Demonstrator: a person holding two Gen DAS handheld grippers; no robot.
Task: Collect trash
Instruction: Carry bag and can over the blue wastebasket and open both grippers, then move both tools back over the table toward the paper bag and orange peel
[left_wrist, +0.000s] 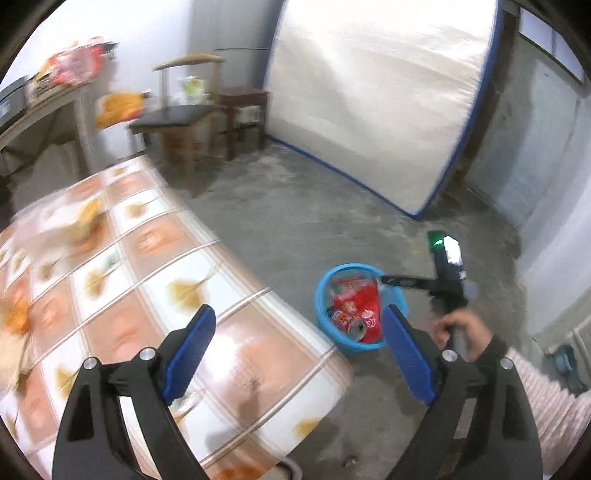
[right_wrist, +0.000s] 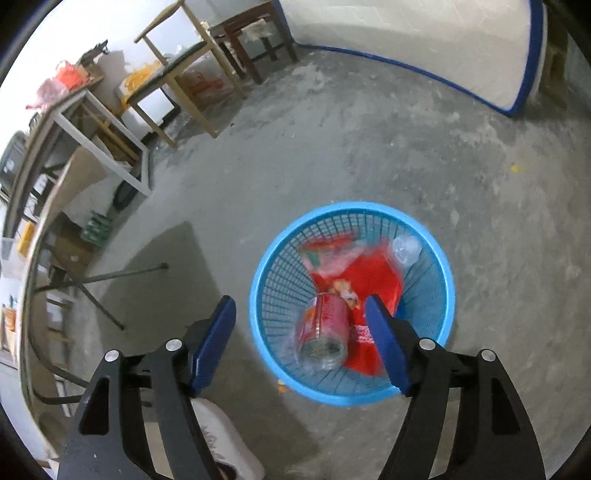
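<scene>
A blue mesh trash basket stands on the concrete floor; it also shows in the left wrist view. Inside lie a red can, red wrappers and a clear plastic piece. My right gripper is open and empty, hovering just above the basket's near rim. In the left wrist view the right gripper reaches over the basket, held by a hand. My left gripper is open and empty above the table's edge. Blurred orange trash lies at the table's left.
A table with a floral cloth fills the left. A chair and a dark stool stand behind. A white mattress leans on the wall. A white shoe is near the basket. Table legs stand left.
</scene>
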